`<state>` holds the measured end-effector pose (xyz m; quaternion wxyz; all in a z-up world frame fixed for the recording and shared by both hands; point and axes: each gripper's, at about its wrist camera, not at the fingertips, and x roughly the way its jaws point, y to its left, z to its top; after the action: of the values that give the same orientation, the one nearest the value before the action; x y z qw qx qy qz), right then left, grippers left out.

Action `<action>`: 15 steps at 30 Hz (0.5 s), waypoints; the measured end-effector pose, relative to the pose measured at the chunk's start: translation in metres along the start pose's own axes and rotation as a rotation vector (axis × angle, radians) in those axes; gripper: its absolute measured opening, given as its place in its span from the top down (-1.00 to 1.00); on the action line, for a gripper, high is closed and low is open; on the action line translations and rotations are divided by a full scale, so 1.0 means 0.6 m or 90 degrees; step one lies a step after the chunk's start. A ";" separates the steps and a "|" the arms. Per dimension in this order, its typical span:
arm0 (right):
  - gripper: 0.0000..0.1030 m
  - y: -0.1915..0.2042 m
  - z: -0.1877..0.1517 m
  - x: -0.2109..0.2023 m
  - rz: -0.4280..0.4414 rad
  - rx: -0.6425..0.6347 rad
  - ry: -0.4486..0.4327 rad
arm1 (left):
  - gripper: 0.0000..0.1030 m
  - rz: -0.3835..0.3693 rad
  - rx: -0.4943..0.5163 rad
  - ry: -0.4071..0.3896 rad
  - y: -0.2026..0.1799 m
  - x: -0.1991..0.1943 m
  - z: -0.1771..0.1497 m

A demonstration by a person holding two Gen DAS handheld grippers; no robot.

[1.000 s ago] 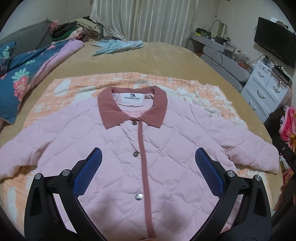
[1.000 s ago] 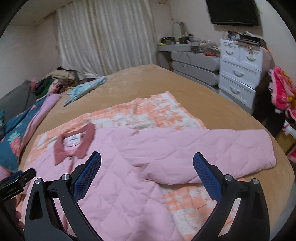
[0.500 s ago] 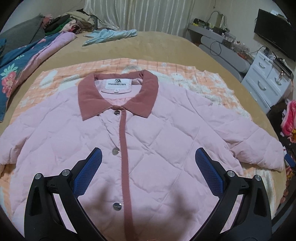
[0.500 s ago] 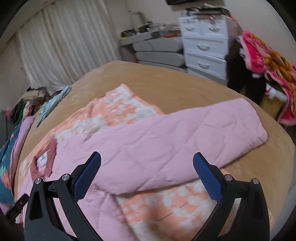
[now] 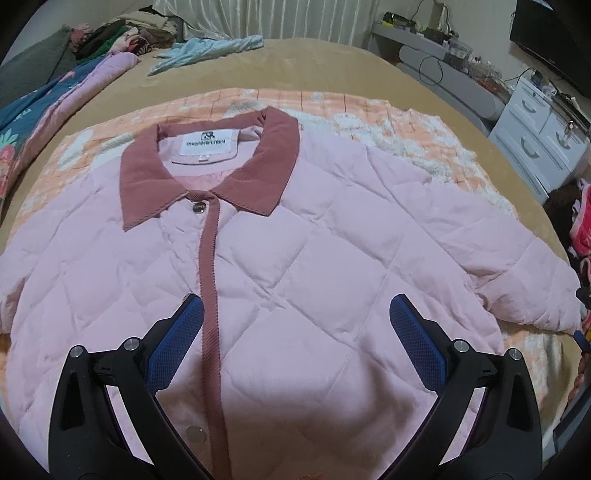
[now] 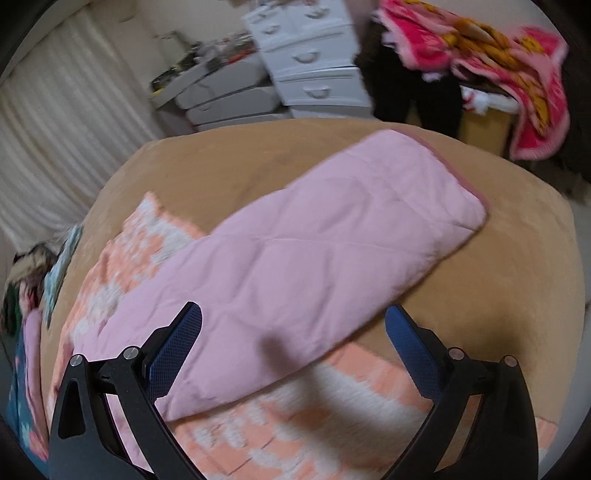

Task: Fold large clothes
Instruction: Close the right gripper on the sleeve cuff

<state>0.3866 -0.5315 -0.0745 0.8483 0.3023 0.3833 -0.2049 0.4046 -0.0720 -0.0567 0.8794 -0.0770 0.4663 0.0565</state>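
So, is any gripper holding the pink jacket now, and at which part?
Nothing is held. Both the left gripper and the right gripper have open jaws above the pink jacket.

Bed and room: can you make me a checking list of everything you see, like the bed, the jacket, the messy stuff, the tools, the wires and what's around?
Surface: tan bed, orange blanket spread on it.
Job's things: pink jacket flat, buttoned, sleeve stretched out.
Clutter: blue garment, clothes pile, floral quilt.
Grippers: left tool open above jacket; right tool open above sleeve.
Cables: wire on the shelf.
Surroundings: white drawers, curtain, TV.
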 end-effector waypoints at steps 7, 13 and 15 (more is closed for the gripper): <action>-0.92 -0.040 -0.001 0.061 -0.032 0.065 0.049 | -0.83 0.004 -0.005 0.003 0.013 0.026 0.004; -0.92 -0.049 0.017 0.095 -0.019 0.092 0.039 | -0.83 0.014 -0.005 0.012 0.028 0.047 0.013; -0.92 -0.059 0.025 0.105 -0.006 0.112 0.033 | -0.83 0.003 -0.008 0.017 0.034 0.051 0.016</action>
<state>0.4133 -0.5748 -0.1278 0.8072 0.3790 0.3872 -0.2341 0.4260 -0.0495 -0.0785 0.8725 -0.0824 0.4778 0.0604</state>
